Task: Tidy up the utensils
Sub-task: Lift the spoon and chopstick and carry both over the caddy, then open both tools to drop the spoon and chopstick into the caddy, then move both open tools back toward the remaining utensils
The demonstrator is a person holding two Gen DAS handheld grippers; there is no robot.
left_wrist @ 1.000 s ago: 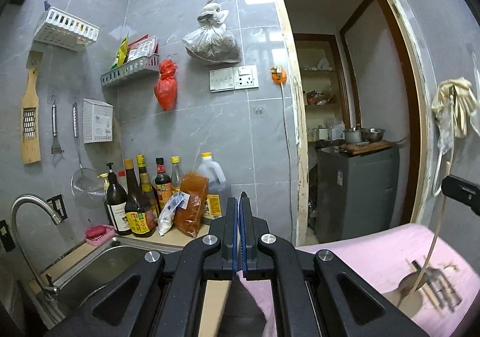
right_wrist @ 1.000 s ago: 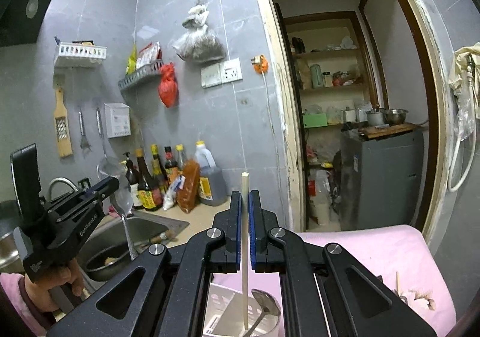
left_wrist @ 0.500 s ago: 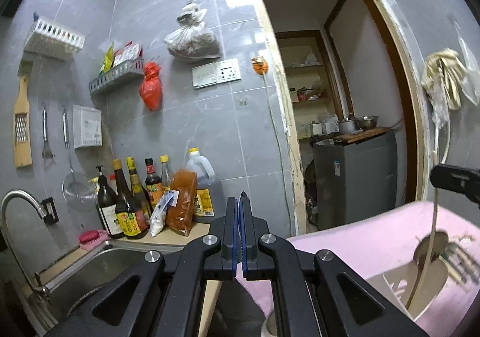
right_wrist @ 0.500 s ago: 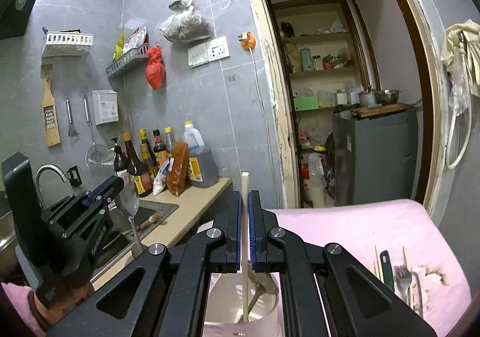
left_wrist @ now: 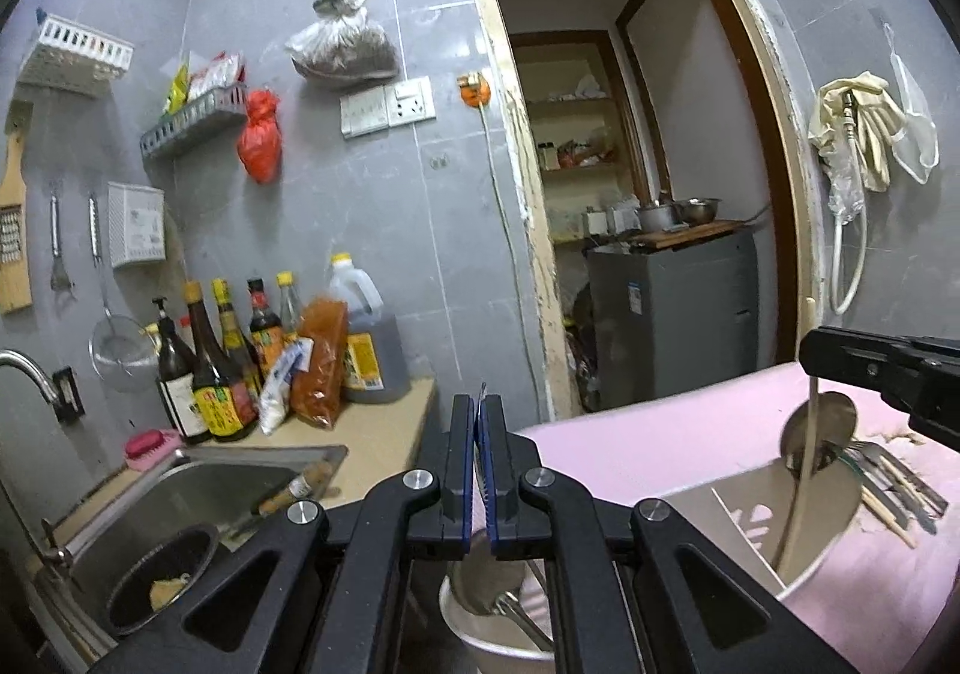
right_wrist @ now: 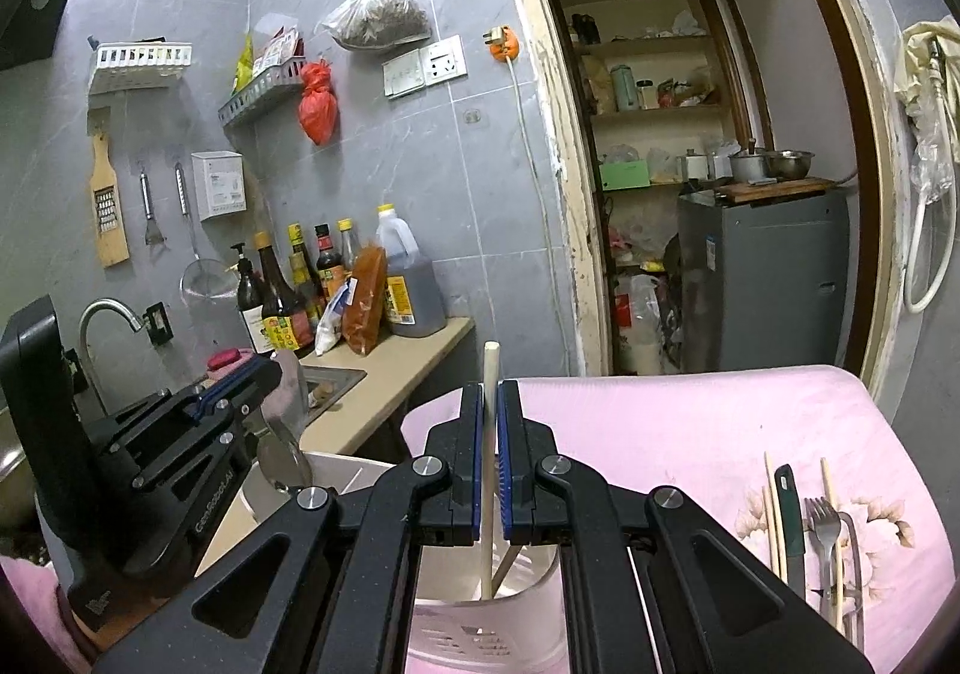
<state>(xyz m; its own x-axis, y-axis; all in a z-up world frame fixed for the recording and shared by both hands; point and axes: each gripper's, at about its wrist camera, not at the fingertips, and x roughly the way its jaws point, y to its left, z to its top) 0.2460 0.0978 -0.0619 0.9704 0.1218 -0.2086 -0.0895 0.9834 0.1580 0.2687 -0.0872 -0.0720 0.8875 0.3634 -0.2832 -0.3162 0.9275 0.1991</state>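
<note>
Right gripper [right_wrist: 491,434] is seen pinching an upright pale chopstick [right_wrist: 489,470], whose lower end dips into the white utensil holder [right_wrist: 528,572] on the pink floral cloth [right_wrist: 690,434]. Left gripper [left_wrist: 482,464] is pressed together on something thin; in the right wrist view a metal spoon [right_wrist: 282,458] is seen hanging from it, bowl down, over the holder's left compartment. A divider is visible inside the holder [left_wrist: 744,518], and more metal utensils are seen in the section under the left gripper. Loose chopsticks [right_wrist: 774,518], a green-handled knife [right_wrist: 791,524] and a fork [right_wrist: 822,530] are laid on the cloth to the holder's right. Sink [left_wrist: 198,500] and sauce bottles [left_wrist: 210,368] are noted at left
</note>
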